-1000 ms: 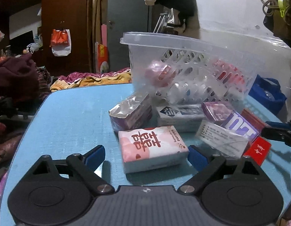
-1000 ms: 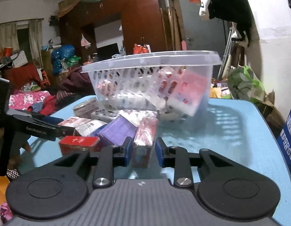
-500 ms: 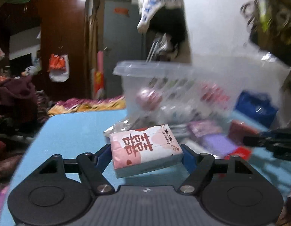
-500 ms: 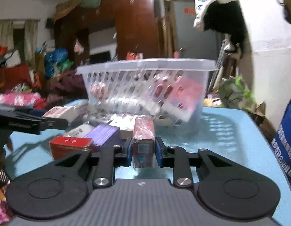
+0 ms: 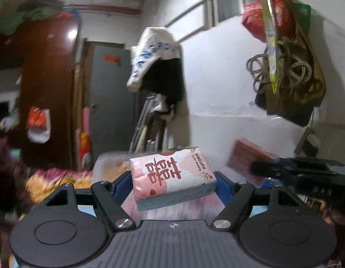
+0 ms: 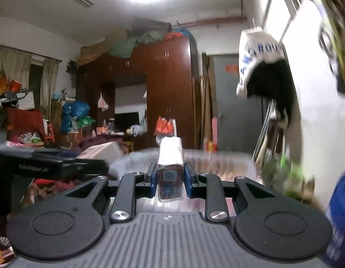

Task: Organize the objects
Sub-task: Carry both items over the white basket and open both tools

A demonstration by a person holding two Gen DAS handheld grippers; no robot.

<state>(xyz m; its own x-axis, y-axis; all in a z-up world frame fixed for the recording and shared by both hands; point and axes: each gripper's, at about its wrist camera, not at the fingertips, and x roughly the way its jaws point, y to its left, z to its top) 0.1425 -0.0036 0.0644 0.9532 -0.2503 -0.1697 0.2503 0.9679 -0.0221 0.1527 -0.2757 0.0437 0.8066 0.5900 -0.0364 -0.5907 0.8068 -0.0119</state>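
Pink tissue pack (image 5: 172, 174), printed with a red double-happiness character, sits clamped flat between the blue pads of the left tool (image 5: 173, 184), raised clear above the blurred rim of the clear plastic basket (image 5: 110, 167). The left wrist view also catches the right tool (image 5: 257, 169) reaching in from the right with a reddish packet (image 5: 246, 156) in its grip. Only the right wrist view shows that packet end-on: a narrow wrapped packet (image 6: 169, 167) pinched upright between the pads of the right tool (image 6: 169, 178), its silvery top pointing toward the wardrobe (image 6: 168, 89), with the left tool (image 6: 61, 165) and its pink pack (image 6: 101, 151) visible at the left edge. A second earlier the pink pack lay on the blue tabletop among other boxes with the left tool's jaws spread wide either side of it; those jaws have since closed onto it. The right tool already held its packet low by the basket; both tools have since risen, and the tabletop has dropped out of sight in both views.
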